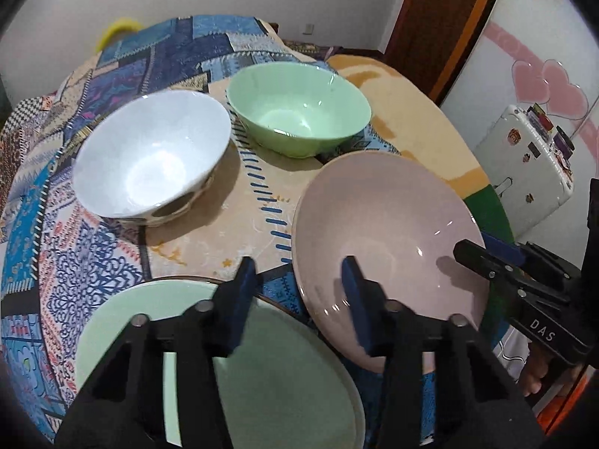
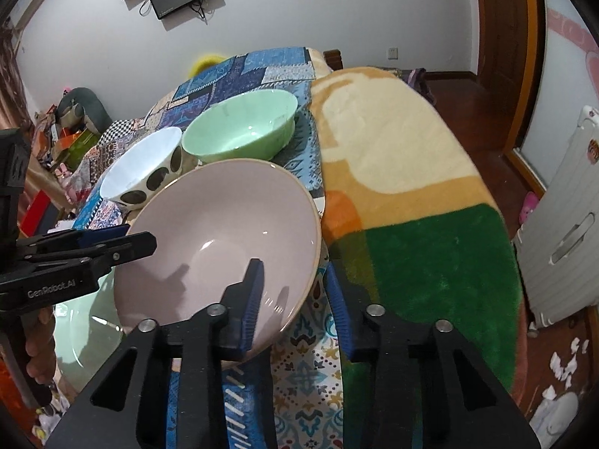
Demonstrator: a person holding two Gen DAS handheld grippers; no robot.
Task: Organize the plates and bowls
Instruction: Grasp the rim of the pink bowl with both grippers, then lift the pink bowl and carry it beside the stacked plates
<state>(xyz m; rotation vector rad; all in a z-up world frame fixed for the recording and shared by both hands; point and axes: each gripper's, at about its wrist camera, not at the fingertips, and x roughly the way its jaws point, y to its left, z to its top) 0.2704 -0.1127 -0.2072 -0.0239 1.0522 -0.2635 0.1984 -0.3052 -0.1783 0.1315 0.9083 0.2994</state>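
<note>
The pink bowl [image 1: 385,232] is sitting tilted on the patchwork cloth [image 1: 52,202], its near rim overlapping the edge of the green plate [image 1: 284,374] at the front. Behind it, the white bowl [image 1: 149,161] and the green bowl [image 1: 299,108] are standing upright side by side, close together but apart from the pink one. In the right wrist view the white bowl is showing dark oval spots on its outer wall.

The left gripper [image 1: 299,292] is hovering over the gap between the plate and the pink bowl with its fingers spread and nothing between them; its right finger is lying over the pink bowl's left rim, and whether it is touching cannot be told.

The right gripper [image 2: 294,299] is straddling the pink bowl's right rim: one blue-padded finger [image 2: 252,299] is sitting inside the bowl and the other outside, over the cloth. A clear gap is showing between the pads and the rim, so the fingers are released, not clenched on the bowl.

A plush blanket [image 2: 411,187] in cream, orange and green is covering the surface to the right of the dishes. A hand [image 2: 39,359] is gripping the left gripper's handle at the left edge of the right wrist view.
</note>
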